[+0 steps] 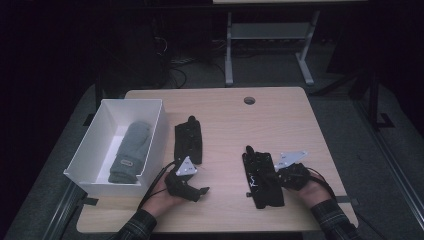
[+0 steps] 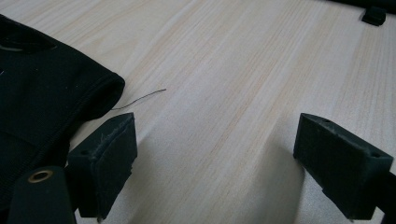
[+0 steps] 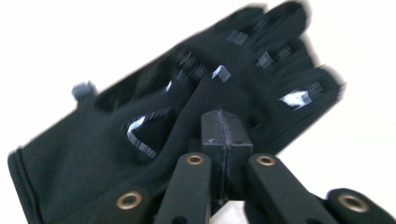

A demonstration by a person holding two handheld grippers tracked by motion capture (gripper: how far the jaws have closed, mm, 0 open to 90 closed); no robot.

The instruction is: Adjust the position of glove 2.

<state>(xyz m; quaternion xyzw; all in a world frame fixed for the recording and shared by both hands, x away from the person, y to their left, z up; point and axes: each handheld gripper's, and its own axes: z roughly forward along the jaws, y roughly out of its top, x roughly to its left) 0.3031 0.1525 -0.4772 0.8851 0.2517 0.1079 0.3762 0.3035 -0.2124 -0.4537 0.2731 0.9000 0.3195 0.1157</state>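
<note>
Seen from above: a pale wooden table (image 1: pixel 280 115), with two black gloves lying flat near its middle and a white box (image 1: pixel 150 135) at roughly nine o'clock, holding a grey mitten (image 1: pixel 131 150). At about five o'clock, the right gripper (image 1: pixel 280 176) lying clenched against the right-hand black glove (image 1: pixel 262 177), jaws pressed together on a pinch of its fabric. In the right gripper view, the same glove (image 3: pixel 196 107) spread just beyond the closed pads at twelve o'clock, fingers pointing toward one o'clock, cuff trailing toward eight o'clock, pale markings on the fingers, the whole picture blurred. At about seven o'clock on the table, the left gripper (image 1: pixel 200 192) resting released, jaws spread wide with nothing but bare wood between them. Second black glove (image 1: pixel 189 141) lying at twelve o'clock from that gripper, close by, apart from its jaws. In the left gripper view, the cuff of that glove (image 2: pixel 42 107) at nine o'clock, just beside the left-hand pad, a loose thread (image 2: pixel 140 99) straying from its hem onto the tabletop (image 2: pixel 243 70).
</note>
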